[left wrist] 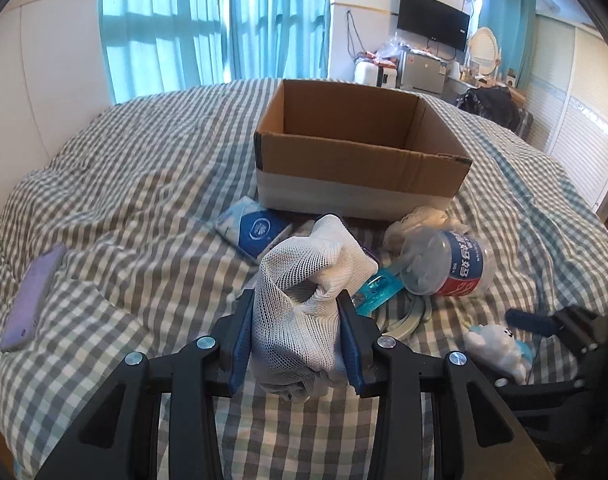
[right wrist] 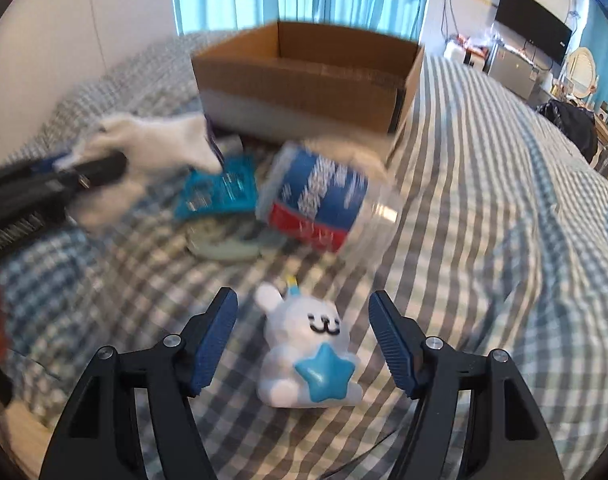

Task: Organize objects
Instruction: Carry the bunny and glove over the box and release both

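In the left wrist view, the left gripper (left wrist: pixel 297 334) is clamped on a white mesh bag (left wrist: pixel 304 292), both blue pads pressing its sides, the bag lifted above the checked bedspread (left wrist: pixel 135 184). At twelve o'clock from the bag stands an open cardboard box (left wrist: pixel 360 148); a blue-and-white tissue pack (left wrist: pixel 253 230) lies at eleven o'clock, just in front of the box. At two o'clock a clear plastic jar (left wrist: pixel 450 266) with a blue and red label lies on its side, touching a turquoise clip (left wrist: pixel 384 284). A purple phone (left wrist: pixel 33 298) lies far out at nine o'clock, and the white toy figure (left wrist: pixel 498 350) at three o'clock, beside the right gripper (left wrist: pixel 540 324). In the right wrist view, the right gripper (right wrist: pixel 304 340) stands wide, its pads on either side of the toy figure (right wrist: pixel 310 352) without touching it; the toy sits on the bedspread (right wrist: pixel 484 220). The jar (right wrist: pixel 324 200) lies at twelve o'clock, the box (right wrist: pixel 304 80) behind it, and the left gripper (right wrist: pixel 83 170) with the mesh bag (right wrist: pixel 155 136), blurred, is at ten o'clock.
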Motion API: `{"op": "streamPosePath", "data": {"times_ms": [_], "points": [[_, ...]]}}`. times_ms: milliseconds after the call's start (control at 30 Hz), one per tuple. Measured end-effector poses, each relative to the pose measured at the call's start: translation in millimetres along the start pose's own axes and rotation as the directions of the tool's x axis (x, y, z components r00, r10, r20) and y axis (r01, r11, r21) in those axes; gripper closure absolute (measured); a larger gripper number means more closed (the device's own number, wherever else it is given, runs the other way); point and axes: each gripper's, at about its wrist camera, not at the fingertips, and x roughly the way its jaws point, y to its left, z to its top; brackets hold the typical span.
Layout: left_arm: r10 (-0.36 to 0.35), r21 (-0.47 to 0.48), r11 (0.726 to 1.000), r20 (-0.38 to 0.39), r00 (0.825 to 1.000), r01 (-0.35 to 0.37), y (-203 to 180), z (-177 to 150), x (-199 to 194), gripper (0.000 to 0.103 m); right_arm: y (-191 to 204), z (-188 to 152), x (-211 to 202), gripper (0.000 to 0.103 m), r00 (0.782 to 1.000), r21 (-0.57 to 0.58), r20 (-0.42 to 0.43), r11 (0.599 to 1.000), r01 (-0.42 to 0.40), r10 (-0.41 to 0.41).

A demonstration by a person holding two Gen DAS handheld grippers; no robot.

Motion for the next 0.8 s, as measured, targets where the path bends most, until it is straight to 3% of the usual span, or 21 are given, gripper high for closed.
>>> {"op": "streamPosePath", "data": {"times_ms": [67,167,200,400,567,800], "points": [[-0.002,0.001,1.0,-0.002,1.0,0.002,-0.6,-1.2,0.9,0.064,-2.0,-5.9,13.6,0.035,0.999,0.003,-0.041,1.0,0.005,-0.005],[-0.005,0.005,1.0,0.001,1.0,0.005,-1.0,0.0,-0.1,0.064,-0.2,-10.4,19.2,0.053,0.998,-0.023,-0.057,1.0,0.017,-0.018],[-0.005,0.005,1.0,0.006,1.0,0.005,-1.2,1.1,-1.7,0.064,0.4,-10.0,16.8,0.053,0.998,-0.029,-0.052,0.999,0.02,-0.021],[-0.013,0.012,1.0,0.082,0.997,0.012,-7.1,18.1,-21.4,0.064,-5.6,5.5,-24.0,0.053,0.998,-0.015,0.069,1.0,0.0,0.001],[-0.031,0.018,0.999,0.159,0.987,0.028,-12.4,46.2,-33.1,0.064,-7.8,32.4,-63.9,0.053,0.983,-0.03,0.182,1.0,-0.001,0.006],[-0.045,0.029,0.999,0.252,0.967,0.039,-14.3,95.9,-35.5,0.064,-11.4,82.7,-76.4,0.053,0.964,-0.035,0.267,0.999,-0.005,0.014]]}}
